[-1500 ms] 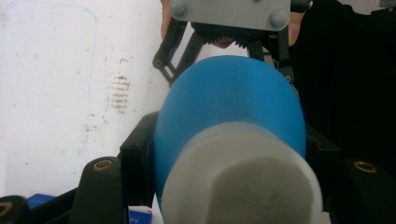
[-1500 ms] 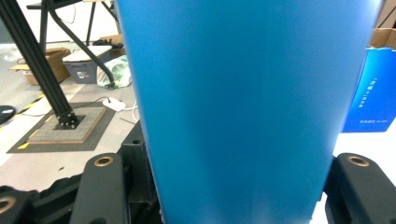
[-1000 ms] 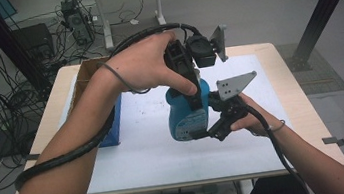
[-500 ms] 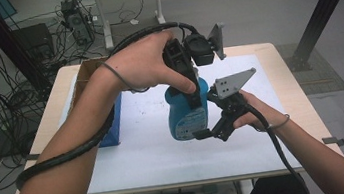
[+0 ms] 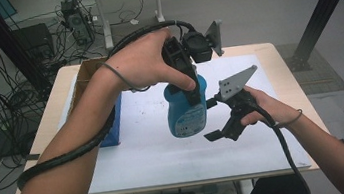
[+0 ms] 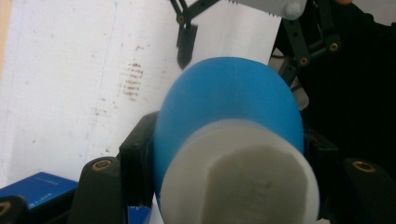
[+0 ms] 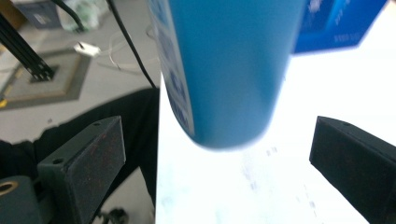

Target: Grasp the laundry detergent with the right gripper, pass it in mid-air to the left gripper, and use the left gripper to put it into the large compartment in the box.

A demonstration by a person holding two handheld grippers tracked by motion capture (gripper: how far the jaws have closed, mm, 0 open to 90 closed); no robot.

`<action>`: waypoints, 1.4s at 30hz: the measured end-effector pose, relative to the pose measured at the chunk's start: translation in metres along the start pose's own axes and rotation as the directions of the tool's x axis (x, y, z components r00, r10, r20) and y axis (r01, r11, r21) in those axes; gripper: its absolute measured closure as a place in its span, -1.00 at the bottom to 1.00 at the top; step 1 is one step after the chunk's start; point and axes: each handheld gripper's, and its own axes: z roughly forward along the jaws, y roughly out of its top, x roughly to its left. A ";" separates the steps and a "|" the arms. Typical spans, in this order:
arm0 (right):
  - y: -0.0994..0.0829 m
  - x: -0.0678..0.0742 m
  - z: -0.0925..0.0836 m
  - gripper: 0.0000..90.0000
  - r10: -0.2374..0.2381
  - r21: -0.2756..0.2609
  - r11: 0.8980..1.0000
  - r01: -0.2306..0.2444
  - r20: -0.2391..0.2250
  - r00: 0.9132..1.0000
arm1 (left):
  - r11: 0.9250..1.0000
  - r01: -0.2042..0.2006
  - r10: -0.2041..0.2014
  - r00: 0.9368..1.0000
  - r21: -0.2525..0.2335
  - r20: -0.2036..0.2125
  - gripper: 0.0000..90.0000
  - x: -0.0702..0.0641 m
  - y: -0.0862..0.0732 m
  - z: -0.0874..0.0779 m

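You have a blue bottle (image 5: pixel 187 112) with a white cap (image 6: pixel 240 177) and a printed label down its side. It hangs upright and clear of the white bench (image 5: pixel 131 147), gripped near its top. Its rounded base points down over the bench's middle.

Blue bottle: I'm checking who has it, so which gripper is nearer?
Left. The left gripper is clamped on the blue bottle near its white cap end, holding it above the table; the right gripper is open beside its base, apart.
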 end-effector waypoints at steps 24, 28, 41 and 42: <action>-0.037 -0.019 0.006 -0.94 0.099 0.444 0.884 -0.149 0.134 0.986 | 0.988 0.151 -0.151 0.988 -0.014 -0.024 -0.16 0.017 -0.027 -0.007; -0.044 -0.023 0.007 -0.94 0.116 0.475 0.862 -0.178 0.157 0.981 | 0.983 0.185 -0.185 0.982 -0.017 -0.034 -0.16 0.022 -0.032 -0.012; -0.059 -0.033 0.005 -0.93 0.158 0.487 0.841 -0.234 0.194 0.968 | 0.968 0.248 -0.250 0.965 -0.034 -0.074 -0.16 0.037 -0.037 -0.035; -0.059 -0.034 0.005 -0.93 0.157 0.484 0.843 -0.234 0.195 0.968 | 0.966 0.258 -0.260 0.963 -0.032 -0.075 -0.16 0.040 -0.039 -0.037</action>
